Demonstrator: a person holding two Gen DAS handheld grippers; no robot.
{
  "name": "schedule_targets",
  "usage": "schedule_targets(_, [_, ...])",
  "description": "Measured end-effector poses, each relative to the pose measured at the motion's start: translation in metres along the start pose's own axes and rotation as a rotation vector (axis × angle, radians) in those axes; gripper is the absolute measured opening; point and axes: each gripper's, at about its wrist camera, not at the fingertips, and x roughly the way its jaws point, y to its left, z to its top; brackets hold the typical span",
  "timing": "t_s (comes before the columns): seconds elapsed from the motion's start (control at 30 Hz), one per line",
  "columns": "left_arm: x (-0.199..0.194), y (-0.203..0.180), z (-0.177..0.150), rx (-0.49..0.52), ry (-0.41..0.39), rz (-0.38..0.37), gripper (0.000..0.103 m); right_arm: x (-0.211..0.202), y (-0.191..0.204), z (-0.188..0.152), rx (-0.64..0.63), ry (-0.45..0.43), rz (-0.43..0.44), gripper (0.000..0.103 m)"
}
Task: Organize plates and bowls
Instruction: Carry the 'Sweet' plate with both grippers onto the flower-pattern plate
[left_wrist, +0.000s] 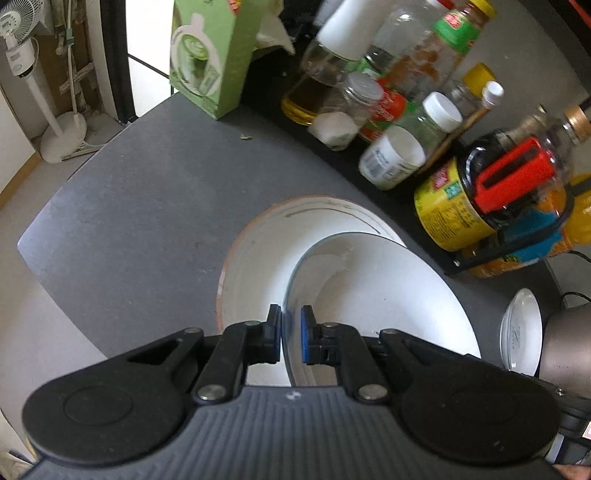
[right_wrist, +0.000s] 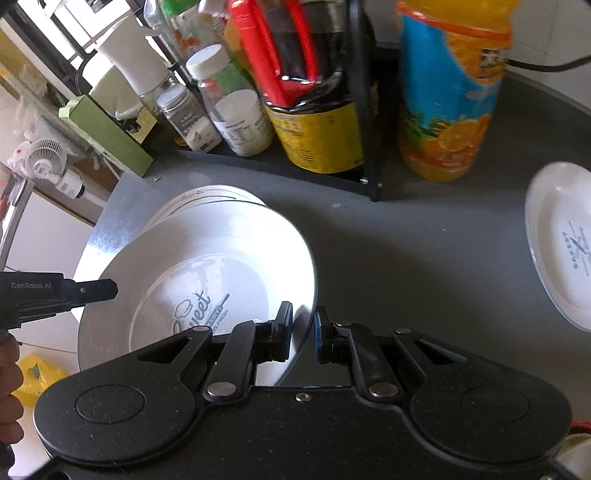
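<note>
Right wrist view showed my right gripper (right_wrist: 303, 334) and left gripper (left_wrist: 291, 334) both pinching the white plate (right_wrist: 207, 266) by its rim above the bowl (left_wrist: 255, 258), so I needed to lower it flat and slow.

Printed plate (right_wrist: 195, 291) above plate stack (right_wrist: 207, 201), rack (right_wrist: 280, 170) behind

Taking the tilted white plate (right_wrist: 207, 258) as the landmark: to its left, bare grey table (left_wrist: 122, 206) lies open up to a green carton (left_wrist: 207, 55). Behind it, a black rack (right_wrist: 295, 170) packed with jars and bottles blocks the way. To its right, open table runs to a second white plate (right_wrist: 561, 243) and an orange juice bottle (right_wrist: 450, 92).
</note>
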Motion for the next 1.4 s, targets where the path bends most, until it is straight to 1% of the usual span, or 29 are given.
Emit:
schedule_targets(0.3, [0.011,0.024,0.020,-0.018,0.022,0.007,0.008,0.020,0.022,0.013,-0.022,0.026,-0.020,0.012])
schedule_targets(0.63, [0.023,0.036,0.032,0.009,0.049,0.011,0.008,0.032,0.037,0.014,-0.057,0.044,-0.060,0.013])
schedule_targets(0.87, [0.031,0.032,0.029,0.051,0.059,0.034,0.008,0.039,0.039,0.012,-0.064,0.058,-0.088,0.013])
schedule_targets(1.03, [0.035,0.023,0.024,0.109,0.038,0.073,0.010,0.044,0.040,0.009,-0.074,0.068,-0.106,0.014])
schedule_targets(1.13, [0.037,0.021,0.025,0.115,0.031,0.087,0.010,0.047,0.046,0.009,-0.112,0.071,-0.136,0.015])
schedule_targets(1.23, [0.037,0.015,0.022,0.167,0.008,0.111,0.011,0.051,0.051,0.010,-0.142,0.070,-0.167,0.015])
schedule_targets(1.3, [0.041,0.013,0.021,0.187,0.012,0.126,0.011,0.053,0.052,0.010,-0.154,0.067,-0.180,0.015])
schedule_targets(1.33, [0.046,0.015,0.021,0.177,0.031,0.123,0.012,0.054,0.052,0.009,-0.161,0.064,-0.181,0.015])
schedule_targets(1.37, [0.046,0.017,0.021,0.164,0.024,0.115,0.012,0.054,0.052,0.009,-0.162,0.066,-0.181,0.015])
schedule_targets(1.4, [0.047,0.016,0.020,0.173,0.019,0.119,0.012,0.055,0.051,0.009,-0.162,0.067,-0.180,0.015])
